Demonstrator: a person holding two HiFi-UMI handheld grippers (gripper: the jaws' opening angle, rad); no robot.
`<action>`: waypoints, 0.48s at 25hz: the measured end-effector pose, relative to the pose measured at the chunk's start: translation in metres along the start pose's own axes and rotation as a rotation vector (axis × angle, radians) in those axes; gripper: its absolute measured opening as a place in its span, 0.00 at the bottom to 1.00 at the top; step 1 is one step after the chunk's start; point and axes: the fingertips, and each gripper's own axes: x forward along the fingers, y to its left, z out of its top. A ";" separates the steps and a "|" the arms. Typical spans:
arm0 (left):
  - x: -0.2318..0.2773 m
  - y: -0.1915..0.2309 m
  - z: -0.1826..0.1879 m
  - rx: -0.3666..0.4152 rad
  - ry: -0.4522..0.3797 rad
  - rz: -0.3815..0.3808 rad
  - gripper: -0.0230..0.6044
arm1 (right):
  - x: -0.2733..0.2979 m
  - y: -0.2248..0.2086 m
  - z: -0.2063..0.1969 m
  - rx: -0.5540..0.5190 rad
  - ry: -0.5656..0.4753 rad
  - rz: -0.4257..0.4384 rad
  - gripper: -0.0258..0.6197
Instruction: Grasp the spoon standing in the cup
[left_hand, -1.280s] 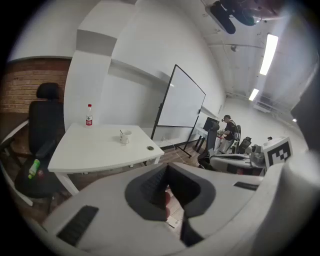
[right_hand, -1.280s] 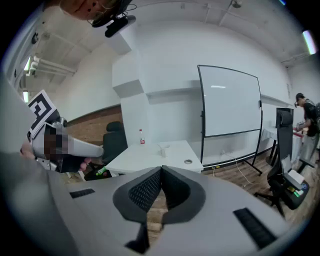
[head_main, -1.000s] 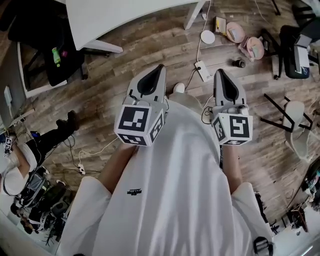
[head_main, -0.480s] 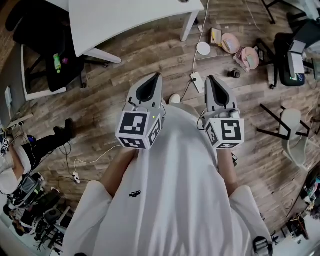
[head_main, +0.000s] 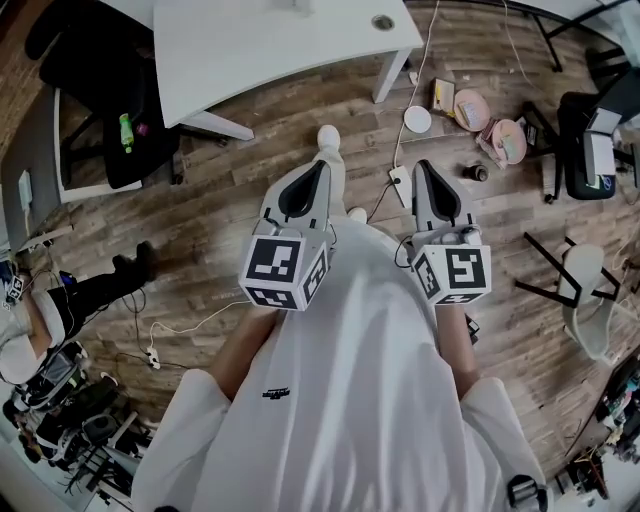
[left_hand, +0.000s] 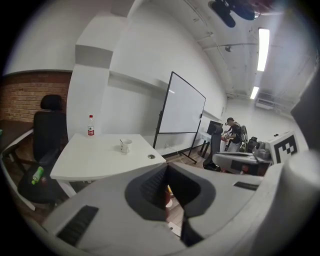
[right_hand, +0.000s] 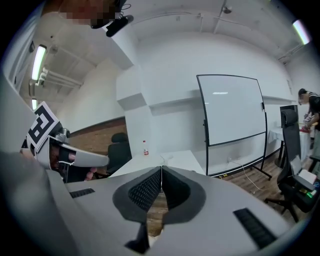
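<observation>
A white cup (left_hand: 125, 145) with a spoon standing in it sits on the white table (left_hand: 95, 160), well ahead of my left gripper (left_hand: 166, 169). That gripper is shut with nothing between its jaws. In the head view both grippers are held side by side at chest height over the wooden floor: the left gripper (head_main: 322, 166) and the right gripper (head_main: 425, 166), with the table (head_main: 280, 45) beyond them. My right gripper (right_hand: 161, 169) is shut and empty too, and its closed jaws point at the far table (right_hand: 175, 159). I cannot make out the cup in the head view.
A red-labelled bottle (left_hand: 91, 125) stands at the table's back edge. A black office chair (left_hand: 47, 132) is left of the table, a whiteboard (left_hand: 182, 107) to its right. Cables and a power strip (head_main: 400, 180) lie on the floor, with round dishes (head_main: 470, 105) further right.
The view has advanced toward the white table, which now fills more of the top of the head view. A shoe now shows ahead of the left gripper. Both grippers stay shut.
</observation>
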 end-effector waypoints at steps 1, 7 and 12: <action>0.009 0.004 0.005 -0.004 0.000 -0.002 0.03 | 0.009 -0.005 0.003 0.000 0.001 0.000 0.05; 0.092 0.033 0.039 -0.060 0.023 -0.045 0.03 | 0.083 -0.040 0.016 -0.032 0.061 -0.010 0.05; 0.153 0.083 0.084 -0.039 0.033 -0.042 0.03 | 0.159 -0.061 0.046 0.005 0.065 -0.026 0.05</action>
